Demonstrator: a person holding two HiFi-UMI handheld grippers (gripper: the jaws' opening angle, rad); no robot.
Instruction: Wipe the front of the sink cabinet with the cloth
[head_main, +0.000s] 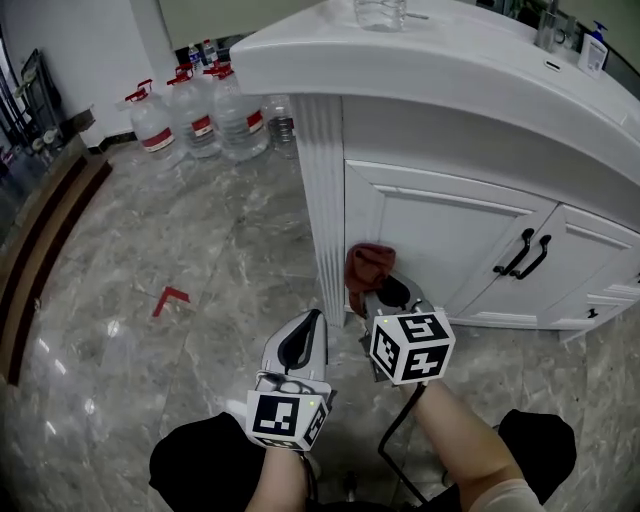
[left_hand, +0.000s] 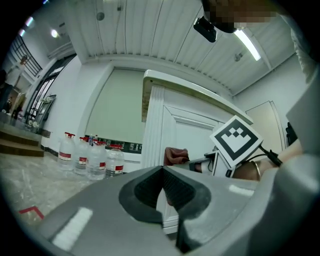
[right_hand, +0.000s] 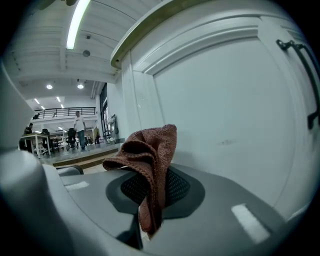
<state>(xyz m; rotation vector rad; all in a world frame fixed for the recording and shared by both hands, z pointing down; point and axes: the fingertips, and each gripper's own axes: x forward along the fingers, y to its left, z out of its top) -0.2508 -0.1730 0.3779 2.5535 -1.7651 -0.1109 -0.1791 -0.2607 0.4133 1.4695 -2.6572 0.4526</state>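
Being held in clenched jaws of right gripper (right_hand: 150, 196), crumpled red-brown cloth (right_hand: 151, 152), long side pointed up, left gripper (left_hand: 163, 173) jaws pressed together.

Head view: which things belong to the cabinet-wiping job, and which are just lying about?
Job: reddish-brown woven cloth; right hand-held gripper clamping it; white panelled sink cabinet front.
Lying about: clear red-capped water jugs; red floor-tape angle; clear countertop glass.

The left grey two-jaw gripper (head_main: 312, 322) is held low, its jaws pressed together on nothing. Just beside it, the right grey two-jaw gripper (head_main: 378, 300) reaches further forward, jaws clamped on a crumpled reddish-brown cloth (right_hand: 150, 160). The bare left forearm (head_main: 280, 485) and bare right forearm (head_main: 460, 425) both extend forward.
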